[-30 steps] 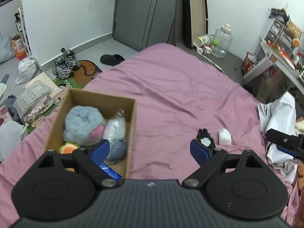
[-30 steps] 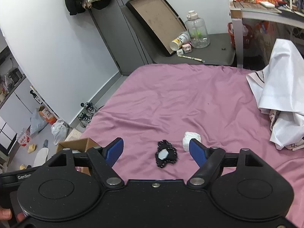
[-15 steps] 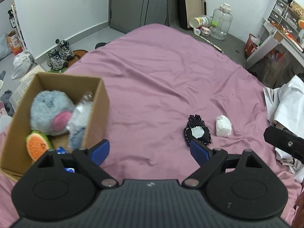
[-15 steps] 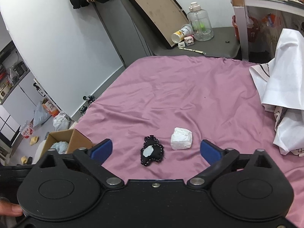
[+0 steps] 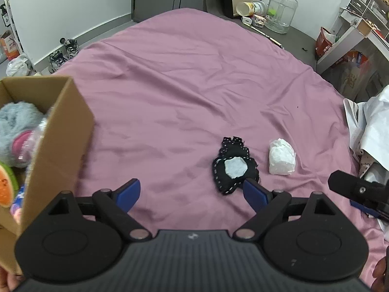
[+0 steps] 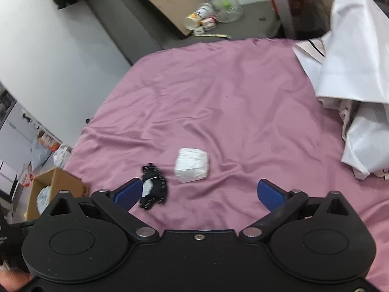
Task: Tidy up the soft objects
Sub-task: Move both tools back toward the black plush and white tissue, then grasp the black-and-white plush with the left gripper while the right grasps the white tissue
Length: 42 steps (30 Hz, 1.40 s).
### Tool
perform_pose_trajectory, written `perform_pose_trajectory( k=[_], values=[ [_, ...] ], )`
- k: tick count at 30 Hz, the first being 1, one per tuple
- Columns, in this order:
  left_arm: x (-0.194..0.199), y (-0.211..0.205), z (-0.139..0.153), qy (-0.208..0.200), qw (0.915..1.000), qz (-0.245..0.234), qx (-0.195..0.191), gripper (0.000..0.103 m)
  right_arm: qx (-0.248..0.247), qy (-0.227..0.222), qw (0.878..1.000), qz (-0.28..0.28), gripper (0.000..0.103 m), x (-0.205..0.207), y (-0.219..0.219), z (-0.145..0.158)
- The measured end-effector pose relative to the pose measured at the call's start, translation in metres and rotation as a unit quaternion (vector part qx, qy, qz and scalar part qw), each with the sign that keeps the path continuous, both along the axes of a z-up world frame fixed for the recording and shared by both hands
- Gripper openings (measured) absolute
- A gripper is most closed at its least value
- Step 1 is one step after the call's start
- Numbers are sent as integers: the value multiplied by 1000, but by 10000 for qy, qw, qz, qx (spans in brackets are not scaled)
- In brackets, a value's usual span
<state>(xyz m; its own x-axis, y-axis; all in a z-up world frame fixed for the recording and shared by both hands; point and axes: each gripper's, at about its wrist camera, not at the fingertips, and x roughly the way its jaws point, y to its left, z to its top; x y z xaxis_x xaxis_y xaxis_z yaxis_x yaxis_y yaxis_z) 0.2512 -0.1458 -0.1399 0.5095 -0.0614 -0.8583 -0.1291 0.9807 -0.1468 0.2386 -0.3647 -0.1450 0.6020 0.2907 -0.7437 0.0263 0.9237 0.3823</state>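
A black pouch with white stitching and a pale patch [image 5: 233, 168] lies on the pink bedsheet [image 5: 184, 92], with a white wrapped soft packet [image 5: 282, 157] just right of it. My left gripper [image 5: 193, 194] is open and empty, its right finger beside the pouch. My right gripper [image 6: 199, 193] is open wide and empty, above the sheet just short of the white packet [image 6: 192, 165]; the pouch [image 6: 153, 189] lies by its left finger. A cardboard box [image 5: 56, 136] at the left holds a grey-blue plush [image 5: 17, 126] and other soft items.
A heap of white cloth and bags [image 6: 355, 77] lies on the bed's right side. The right gripper's finger shows at the left view's right edge [image 5: 357, 189]. Beyond the bed stand a water jug [image 5: 280, 9], a shelf unit [image 5: 352, 36], shoes [image 5: 63, 54] and a grey cabinet.
My left gripper has swung right, away from the box, toward the pouch. My right gripper has opened wider and moved forward and down toward the white packet.
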Motion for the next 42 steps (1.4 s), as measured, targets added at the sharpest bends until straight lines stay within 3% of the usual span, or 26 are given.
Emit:
perform_pose_trajectory(
  k=[8, 16, 18, 28, 39, 42],
  values=[
    [22, -19, -20, 3, 9996, 7, -269, 85, 457, 209, 9983, -292, 78, 13, -19, -26],
    [35, -24, -41, 65, 9979, 106, -639, 57, 753, -174, 9966, -273, 73, 19, -18, -32],
    [33, -24, -40, 16, 9967, 102, -802, 33, 733, -276, 9967, -199, 70, 23, -12, -33],
    [26, -3, -26, -106, 9969, 354, -694, 29, 349, -451, 9982, 168, 68, 28, 14, -40],
    [8, 23, -15, -58, 9975, 447, -552, 29, -443, -556, 9972, 224, 68, 37, 33, -52],
    [3, 29, -10, -34, 9980, 394, -498, 29, -520, -469, 9975, 127, 56, 47, 35, -59]
  ],
)
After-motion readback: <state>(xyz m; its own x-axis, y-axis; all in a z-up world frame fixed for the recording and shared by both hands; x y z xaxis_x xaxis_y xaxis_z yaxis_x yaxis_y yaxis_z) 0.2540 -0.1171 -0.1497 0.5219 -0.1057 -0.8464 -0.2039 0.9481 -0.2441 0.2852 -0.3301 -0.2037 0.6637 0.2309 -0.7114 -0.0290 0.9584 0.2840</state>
